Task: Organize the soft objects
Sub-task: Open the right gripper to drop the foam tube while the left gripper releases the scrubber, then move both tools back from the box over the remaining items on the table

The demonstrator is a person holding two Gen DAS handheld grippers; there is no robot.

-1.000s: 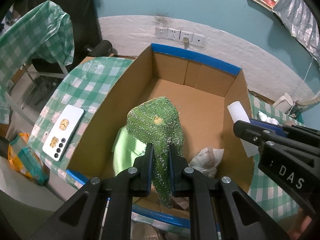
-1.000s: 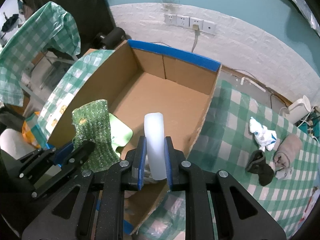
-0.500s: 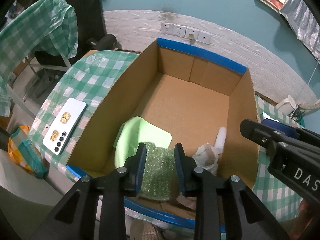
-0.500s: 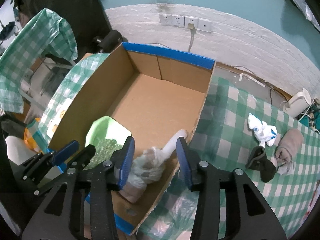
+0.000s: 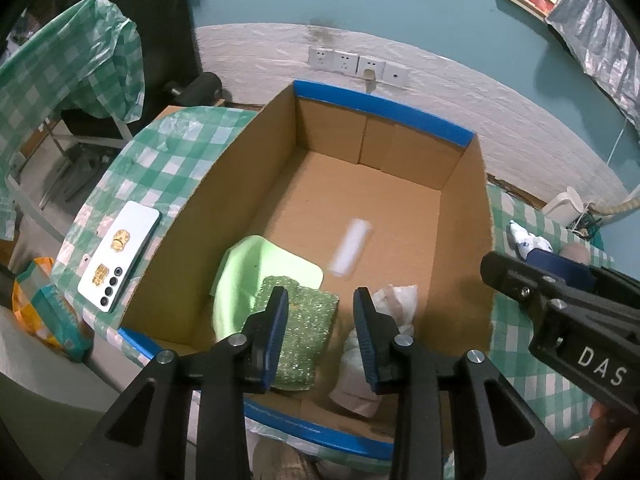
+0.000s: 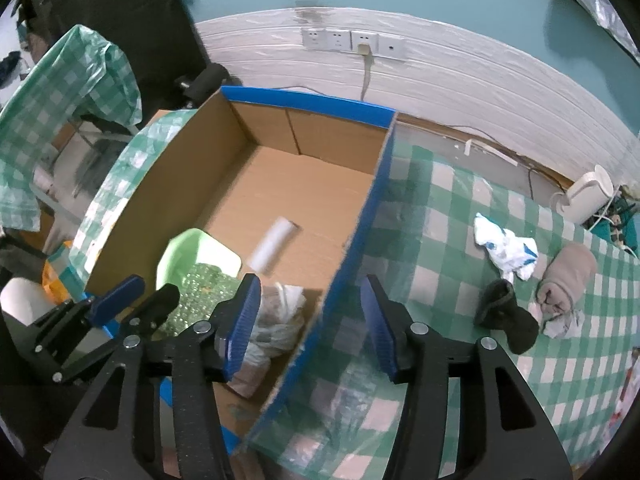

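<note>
Cardboard box, blue-taped rim, on the green-checked tablecloth. Inside, near end: light green cloth, glittery green scouring pad lying on it, crumpled plastic bag; white foam roll mid-floor (blurred). Left gripper and right gripper: jaws opening, gripping nothing.

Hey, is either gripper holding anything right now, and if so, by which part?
Nothing is held. The left gripper and right gripper are both opening, with nothing gripped; the green scrubber and white roll lie in the cardboard box.
</note>
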